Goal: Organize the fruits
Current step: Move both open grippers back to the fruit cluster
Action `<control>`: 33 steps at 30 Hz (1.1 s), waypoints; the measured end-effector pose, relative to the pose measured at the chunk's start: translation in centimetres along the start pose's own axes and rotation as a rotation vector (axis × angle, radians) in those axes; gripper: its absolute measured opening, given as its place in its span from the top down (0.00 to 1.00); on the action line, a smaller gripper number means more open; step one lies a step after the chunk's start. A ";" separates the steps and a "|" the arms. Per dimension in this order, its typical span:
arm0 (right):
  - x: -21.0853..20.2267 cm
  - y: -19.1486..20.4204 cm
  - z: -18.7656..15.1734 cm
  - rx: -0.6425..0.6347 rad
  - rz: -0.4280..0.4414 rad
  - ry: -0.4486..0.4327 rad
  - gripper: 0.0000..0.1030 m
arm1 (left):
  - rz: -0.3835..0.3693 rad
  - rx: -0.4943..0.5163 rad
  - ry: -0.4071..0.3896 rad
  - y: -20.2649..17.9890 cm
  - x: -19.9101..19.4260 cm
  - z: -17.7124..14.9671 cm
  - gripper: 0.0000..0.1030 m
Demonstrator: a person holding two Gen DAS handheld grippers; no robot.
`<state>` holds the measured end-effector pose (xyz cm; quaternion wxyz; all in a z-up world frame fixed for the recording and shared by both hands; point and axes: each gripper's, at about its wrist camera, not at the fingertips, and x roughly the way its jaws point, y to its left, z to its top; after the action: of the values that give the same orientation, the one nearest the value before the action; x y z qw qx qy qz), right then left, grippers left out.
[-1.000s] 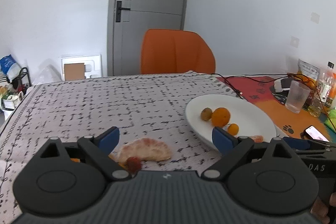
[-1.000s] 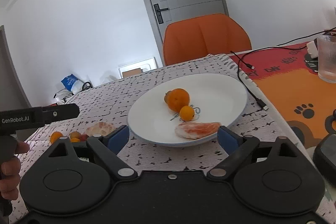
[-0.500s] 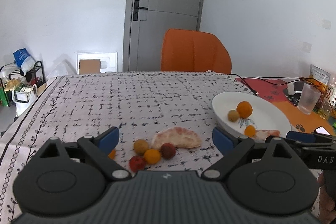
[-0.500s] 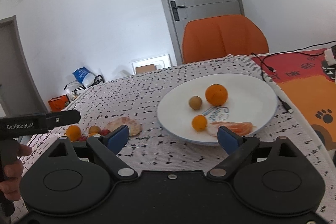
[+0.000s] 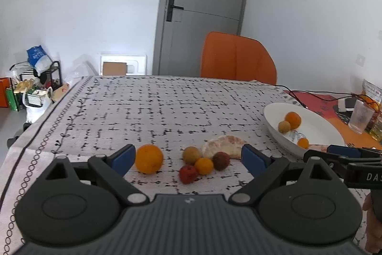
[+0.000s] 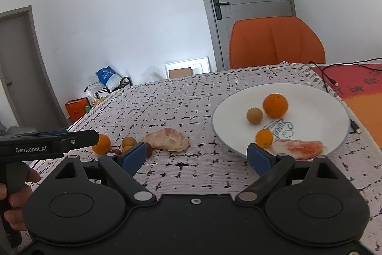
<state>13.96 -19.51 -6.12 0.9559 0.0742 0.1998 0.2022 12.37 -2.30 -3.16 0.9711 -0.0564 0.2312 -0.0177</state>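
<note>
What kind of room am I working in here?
Most likely a home dining area: a table under a patterned tablecloth, an orange chair pulled up to it, a grey interior door behind, and a white plate of fruit.

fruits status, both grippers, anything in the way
Left gripper open, right gripper open, both empty. Six fruits loose on tablecloth, four on white plate. Nothing in the way.

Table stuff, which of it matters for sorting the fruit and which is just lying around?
Part of the job: white plate, large orange on the cloth, peeled citrus piece, small fruit cluster, left gripper, right gripper.

Just lying about: orange chair, plastic cup, black cable.
</note>
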 end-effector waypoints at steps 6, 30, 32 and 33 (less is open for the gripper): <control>0.9 0.8 0.0 -0.013 0.023 0.013 0.19 | 0.029 -0.036 -0.007 1.6 0.1 -0.3 0.11; 7.1 4.4 0.3 -0.060 0.133 0.148 0.52 | 0.038 -0.092 0.059 5.0 3.8 -1.0 0.33; 7.6 4.6 0.4 -0.061 0.137 0.155 0.53 | 0.034 -0.096 0.068 5.1 4.2 -0.9 0.35; 7.8 4.6 0.5 -0.062 0.139 0.158 0.53 | 0.033 -0.098 0.071 5.2 4.4 -1.0 0.35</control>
<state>19.05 -12.14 -7.40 0.9227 0.0423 0.2626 0.2791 15.91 2.49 -6.59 0.9585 -0.0991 0.2672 0.0075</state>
